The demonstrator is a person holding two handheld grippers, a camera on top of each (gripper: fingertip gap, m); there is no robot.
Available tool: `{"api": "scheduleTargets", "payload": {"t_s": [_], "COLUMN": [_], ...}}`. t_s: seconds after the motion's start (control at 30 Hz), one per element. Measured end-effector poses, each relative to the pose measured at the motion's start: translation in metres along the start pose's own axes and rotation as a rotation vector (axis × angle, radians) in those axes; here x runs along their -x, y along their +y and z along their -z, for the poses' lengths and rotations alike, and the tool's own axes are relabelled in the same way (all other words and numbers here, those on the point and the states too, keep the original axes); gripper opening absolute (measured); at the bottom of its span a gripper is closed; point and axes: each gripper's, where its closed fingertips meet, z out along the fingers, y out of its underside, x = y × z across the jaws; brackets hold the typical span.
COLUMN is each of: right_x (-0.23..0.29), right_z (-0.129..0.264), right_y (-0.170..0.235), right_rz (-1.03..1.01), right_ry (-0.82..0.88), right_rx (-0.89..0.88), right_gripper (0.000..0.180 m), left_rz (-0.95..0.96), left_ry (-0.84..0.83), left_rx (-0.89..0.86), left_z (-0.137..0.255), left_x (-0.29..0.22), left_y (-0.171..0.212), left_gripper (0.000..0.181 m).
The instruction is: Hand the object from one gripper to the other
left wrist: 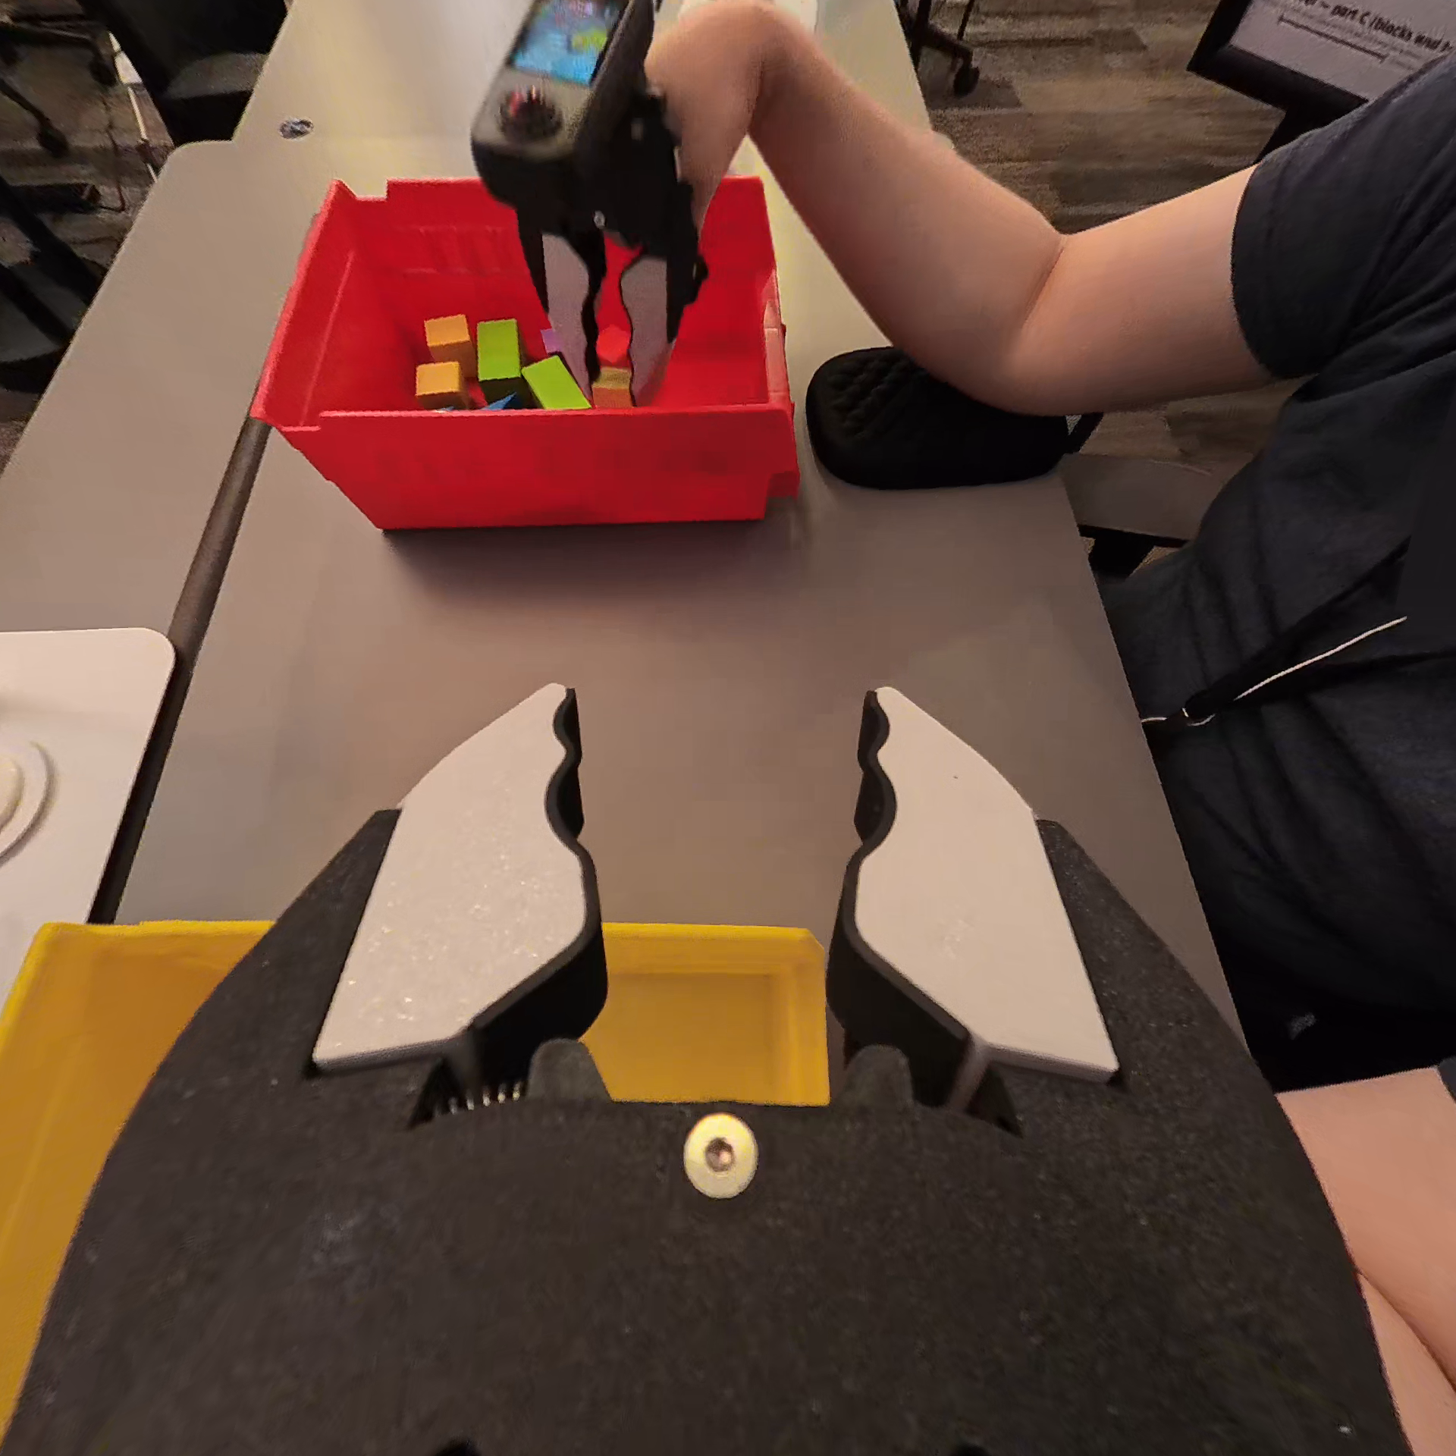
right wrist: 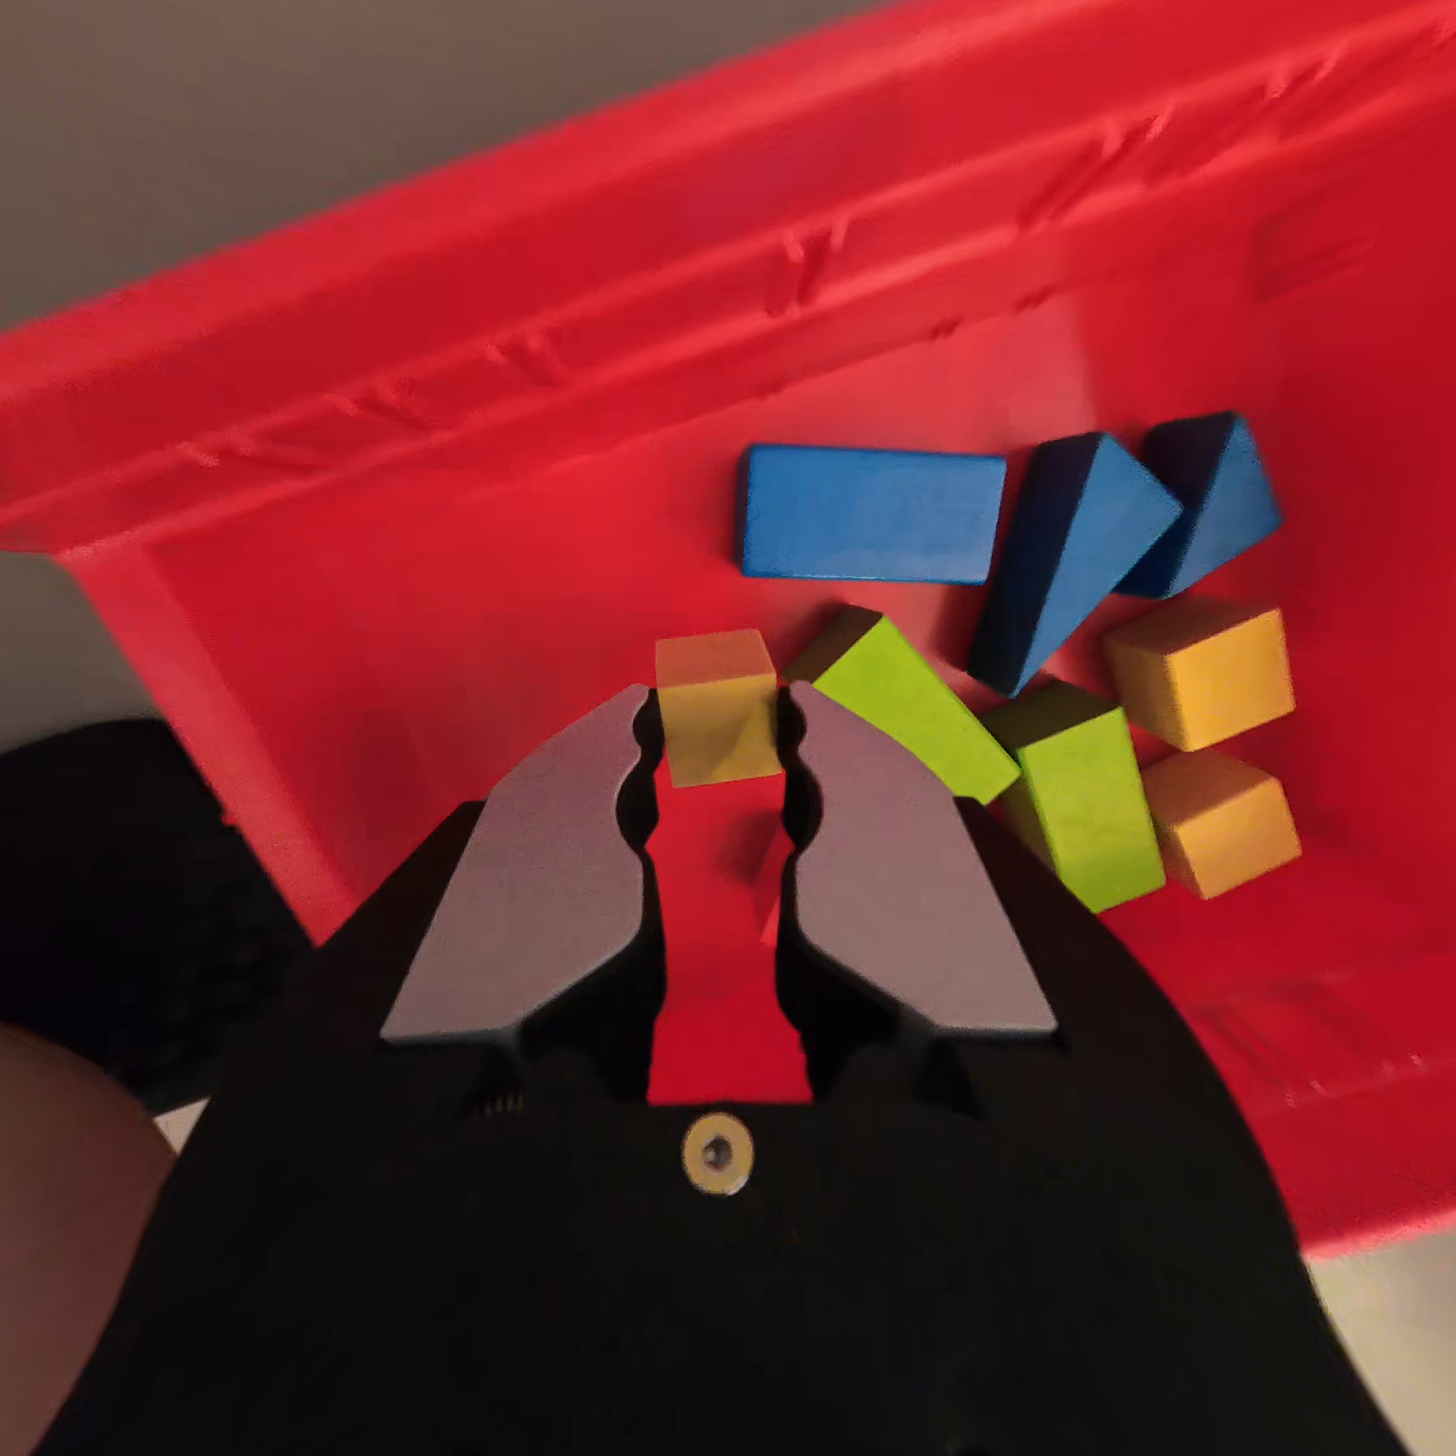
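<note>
Orange cube [left wrist: 613,388], the block being picked, shows in the left wrist view only as a small orange-brown face between the tips of the right gripper [left wrist: 622,370], down inside the red bin [left wrist: 536,465]. That bin sits on a grey table [left wrist: 709,630] with a seam to a second table at the left; carpet and chair bases lie beyond. A black padded pouch [left wrist: 922,425] rests just right of the bin, under a person's bare forearm [left wrist: 985,260] in a dark short sleeve. Other blocks lie in the bin: two orange cubes [left wrist: 445,358] and two green blocks [left wrist: 520,366] left of the gripper. Close to the camera, the left gripper [left wrist: 721,701] hangs released, fingers wide apart with nothing between them, over the near end of the table. Below it is a yellow bin [left wrist: 709,1016], whose visible inside is bare.

From the right wrist view, the orange cube [right wrist: 718,713] is a plain matte block, its top face darker than its front, standing on the red bin's floor [right wrist: 473,630]. The right gripper [right wrist: 718,697] is clenched on it, both fingertips pressed to its sides. To the right lie the two green blocks [right wrist: 1001,780], touching each other, two more orange cubes [right wrist: 1213,741], a flat blue bar [right wrist: 871,512] and two blue wedges [right wrist: 1134,520]. Grey table shows past the bin's ribbed wall.
</note>
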Motion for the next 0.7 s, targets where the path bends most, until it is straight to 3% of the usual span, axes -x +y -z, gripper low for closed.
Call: {"api": "scheduleTargets", "payload": {"t_s": [0.33,0.7], "right_x": [-0.001,-0.005], "right_z": [-0.026,-0.029], "right_y": [0.001,-0.002], "right_rz": [-0.005,-0.027], "right_ry": [-0.019,0.021], "right_rx": [0.091,0.121], "right_gripper": [0.029,0.036], "left_rz": [0.000,-0.009], "left_ry": [-0.017,-0.036], "left_rx": [0.000,0.021], "left_z": [0.008,0.014], "left_x": [-0.001,-0.001], "left_y": [0.003,0.009], "left_gripper": [0.067,0.073]}}
